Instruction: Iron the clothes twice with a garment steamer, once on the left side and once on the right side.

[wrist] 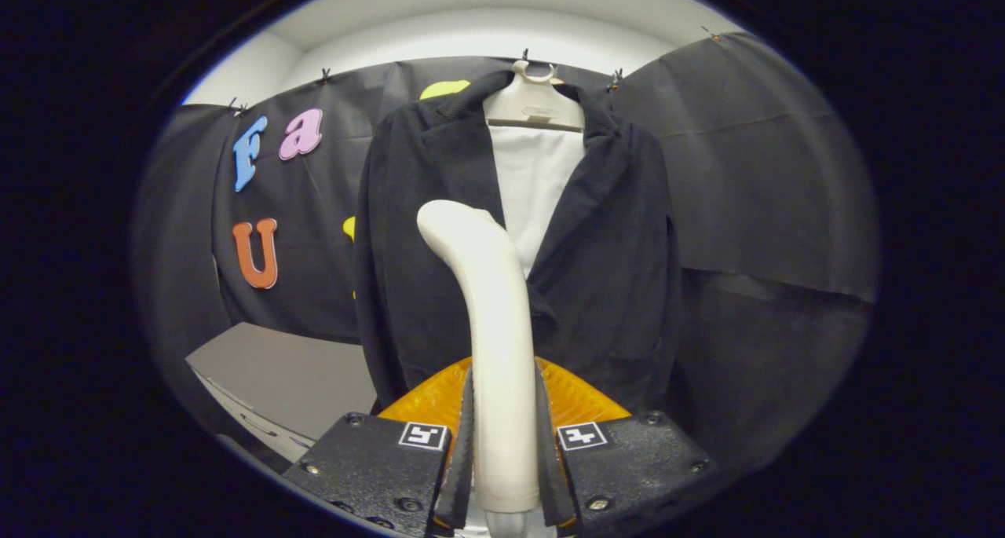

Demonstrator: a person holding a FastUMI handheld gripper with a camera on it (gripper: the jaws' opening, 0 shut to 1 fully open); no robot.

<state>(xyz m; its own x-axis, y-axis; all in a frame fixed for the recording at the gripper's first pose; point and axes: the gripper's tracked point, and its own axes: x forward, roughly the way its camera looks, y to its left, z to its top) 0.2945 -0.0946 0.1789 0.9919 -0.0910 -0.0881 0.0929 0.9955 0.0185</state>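
A dark jacket [612, 271] hangs open on a pale hanger [534, 102] against the booth wall, with a white lining panel [538, 184] showing between its lapels. My gripper [502, 436] is shut on the cream handle of the garment steamer [495, 318], both fingers pressing its sides. The steamer stands upright between the fingers, and its curved head [451, 220] leans toward the jacket's left front. Whether the head touches the cloth I cannot tell. An orange ribbed part [577, 400] sits behind the handle, just beyond the fingers.
A grey tabletop [275, 373] lies low to the left of the jacket. Black cloth walls [769, 208] close the booth behind and to the right. A white ceiling [487, 20] runs above.
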